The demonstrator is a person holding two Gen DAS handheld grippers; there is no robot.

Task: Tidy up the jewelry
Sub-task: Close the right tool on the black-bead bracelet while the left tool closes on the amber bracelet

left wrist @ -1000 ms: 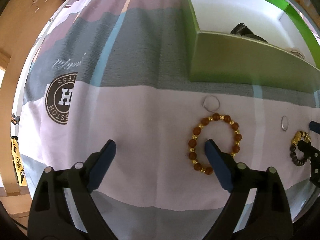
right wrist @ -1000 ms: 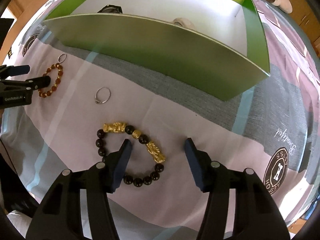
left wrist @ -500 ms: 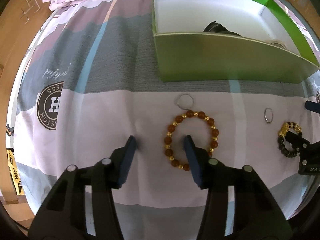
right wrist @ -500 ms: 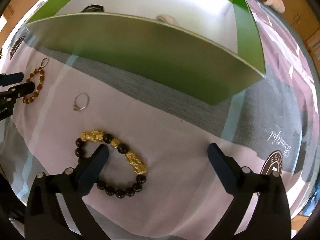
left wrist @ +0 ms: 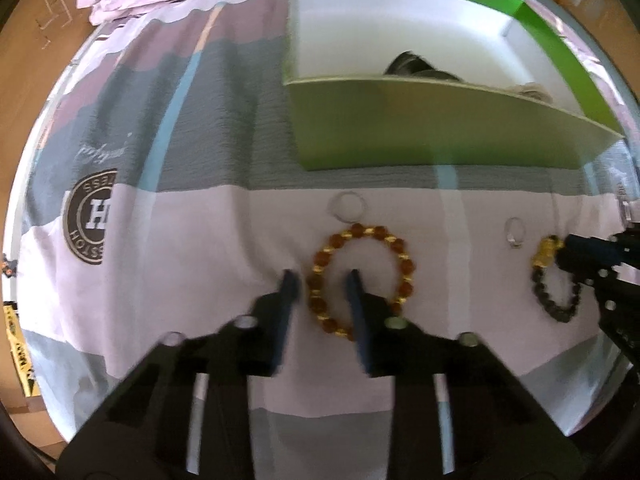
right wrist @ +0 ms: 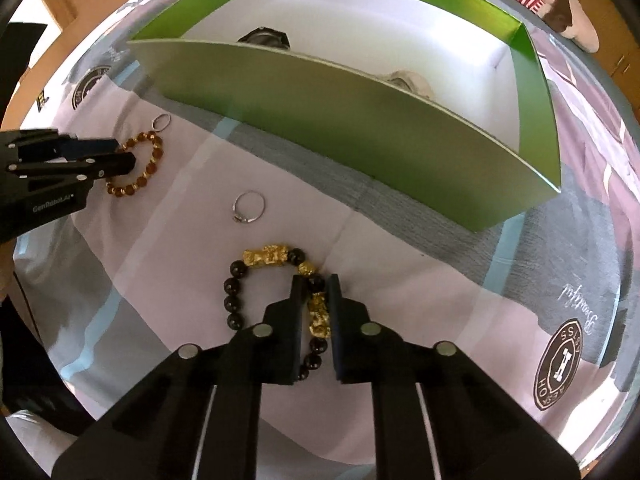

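A brown and gold bead bracelet (left wrist: 368, 232) lies flat on the pale cloth. My left gripper (left wrist: 322, 284) is narrowed but open, its fingers straddling the bracelet's left arc with a gap on each side. A black bead bracelet with gold charms (right wrist: 266, 258) lies to the right, and my right gripper (right wrist: 315, 286) is shut on its right arc, pinching a gold charm. In the right wrist view, the left gripper (right wrist: 120, 156) sits at the brown bracelet (right wrist: 157, 154). In the left wrist view, the right gripper (left wrist: 572, 258) sits at the black bracelet (left wrist: 546, 256).
Behind the jewelry stands a green box (left wrist: 400, 128) with a white inside, holding a dark object (left wrist: 416, 66) and a pale one (right wrist: 408, 82). A thin silver ring (left wrist: 362, 210) and a second ring (right wrist: 262, 210) lie on the cloth. Round logos (left wrist: 94, 216) mark the bedspread.
Both grippers closed in. The left went from wide open to narrow around the brown bracelet's left arc. The right opened wide, then moved forward and shut on the black bracelet.
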